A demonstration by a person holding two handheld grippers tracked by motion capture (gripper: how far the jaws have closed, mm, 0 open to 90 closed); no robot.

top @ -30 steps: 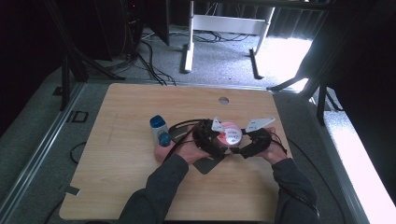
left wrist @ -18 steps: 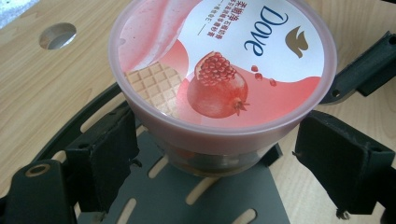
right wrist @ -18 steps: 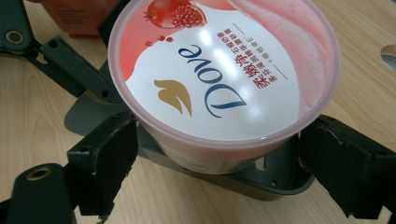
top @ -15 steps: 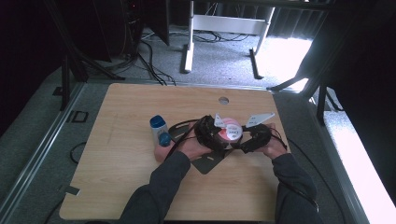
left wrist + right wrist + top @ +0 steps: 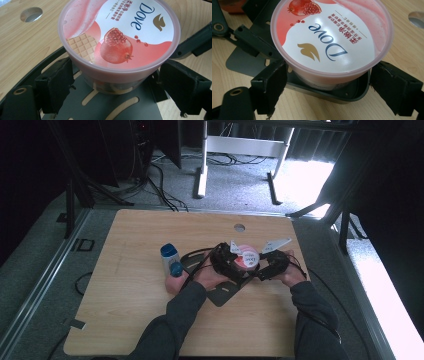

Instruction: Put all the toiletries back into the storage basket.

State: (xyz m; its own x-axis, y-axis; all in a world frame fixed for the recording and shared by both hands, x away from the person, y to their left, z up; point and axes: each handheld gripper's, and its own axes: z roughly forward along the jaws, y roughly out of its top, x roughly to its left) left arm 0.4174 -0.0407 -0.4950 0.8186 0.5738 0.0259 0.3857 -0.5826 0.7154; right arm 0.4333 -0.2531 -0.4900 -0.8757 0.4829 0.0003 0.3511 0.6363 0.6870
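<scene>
A Dove jar (image 5: 246,256) with a pink and white lid showing a pomegranate sits right of the table's middle, between my two grippers. The left gripper (image 5: 231,263) comes at it from the left. In the left gripper view the jar (image 5: 120,37) stands between the jaws of my left gripper (image 5: 120,86), and a strip of grey plate shows between the left pad (image 5: 58,82) and the jar wall, so it is open. The right gripper (image 5: 262,264) reaches in from the right. In its own view, the right gripper (image 5: 328,86) presses its pads (image 5: 270,85) against the jar (image 5: 332,37).
A dark grey slotted plate (image 5: 225,294) lies under and in front of the jar. A white bottle with a blue cap (image 5: 170,256) stands left of the hands, with a pinkish-orange object (image 5: 175,284) just in front of it. The tabletop has a round hole (image 5: 239,227) behind the jar.
The jar and both grippers have shifted a little away from the person across the table. The bottle has stayed where it was.
</scene>
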